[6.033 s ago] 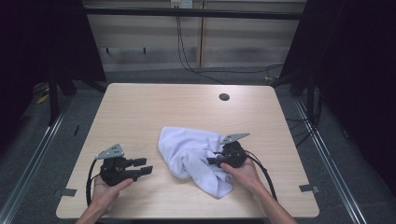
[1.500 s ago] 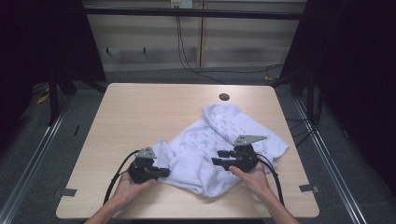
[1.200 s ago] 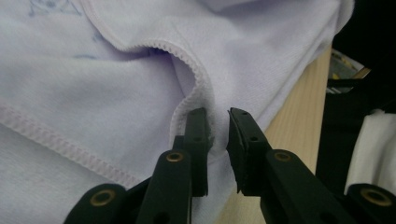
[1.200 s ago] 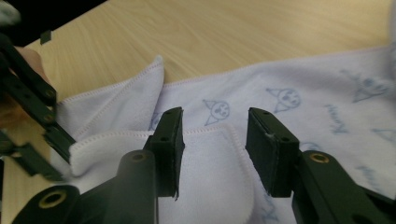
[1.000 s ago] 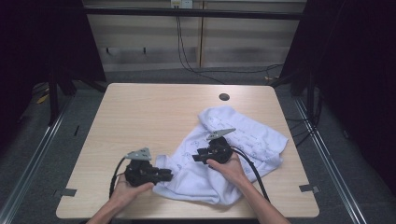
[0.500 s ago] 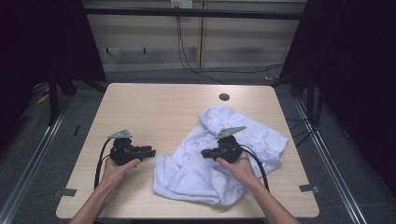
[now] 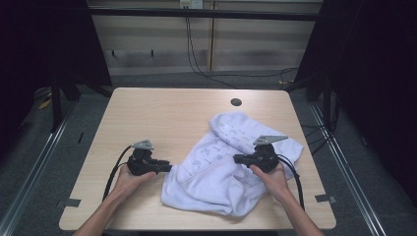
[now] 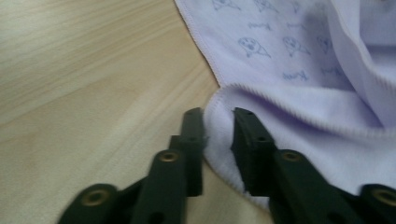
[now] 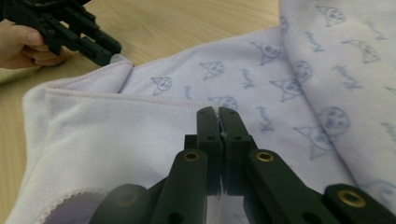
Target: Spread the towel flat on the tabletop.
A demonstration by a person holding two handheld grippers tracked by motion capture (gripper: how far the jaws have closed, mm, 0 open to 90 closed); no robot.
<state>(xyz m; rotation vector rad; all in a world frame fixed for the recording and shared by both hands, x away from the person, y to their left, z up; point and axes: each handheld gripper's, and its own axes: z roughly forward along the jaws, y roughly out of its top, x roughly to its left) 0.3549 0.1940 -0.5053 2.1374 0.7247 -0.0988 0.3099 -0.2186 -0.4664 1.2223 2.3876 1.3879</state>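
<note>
The cloth (image 7: 231, 169) is running off the right gripper view's right edge, its printed words (image 9: 264, 122) staying too blurred to read; folds are hiding its underside.

A light wooden table (image 7: 162, 113) with a dark round hole (image 7: 236, 102) near its far edge.

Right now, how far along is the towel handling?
Early. Done: the towel is partly spread on the table, one side still doubled over. In hand: the right gripper is shut on a fold; the left gripper has just been closing around the near-left corner. Left: flattening and any folding.
</note>
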